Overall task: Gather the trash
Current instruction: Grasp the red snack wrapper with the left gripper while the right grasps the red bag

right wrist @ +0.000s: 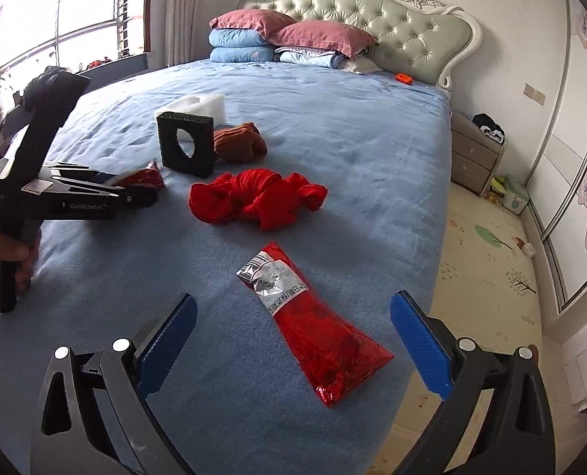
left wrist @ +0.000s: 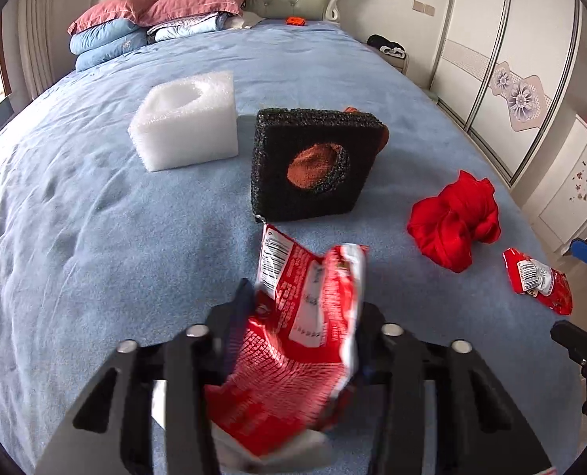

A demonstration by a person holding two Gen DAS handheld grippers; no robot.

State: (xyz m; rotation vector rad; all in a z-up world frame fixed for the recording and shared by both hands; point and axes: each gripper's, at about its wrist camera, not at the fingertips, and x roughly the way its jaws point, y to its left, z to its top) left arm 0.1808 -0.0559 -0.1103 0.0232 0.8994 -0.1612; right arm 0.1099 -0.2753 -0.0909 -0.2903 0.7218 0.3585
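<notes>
A wrapper [left wrist: 305, 316] was clamped in the left fingers [left wrist: 230, 328], evidently gathered as trash; the right fingers [right wrist: 174, 328] were spread apart, apparently for the packet [right wrist: 313, 324].

This is a bedroom in a home. A wide bed [right wrist: 333, 126] with a blue cover fills most of the room, backed by a tufted headboard [right wrist: 372, 16] with carved white trim and stacked pink and blue pillows [right wrist: 277, 39]. A nightstand [right wrist: 473, 158] stands beside the bed, a wardrobe [left wrist: 503, 67] with flowered sliding doors lines the wall, and a curtained window [right wrist: 67, 19] lets in daylight.
</notes>
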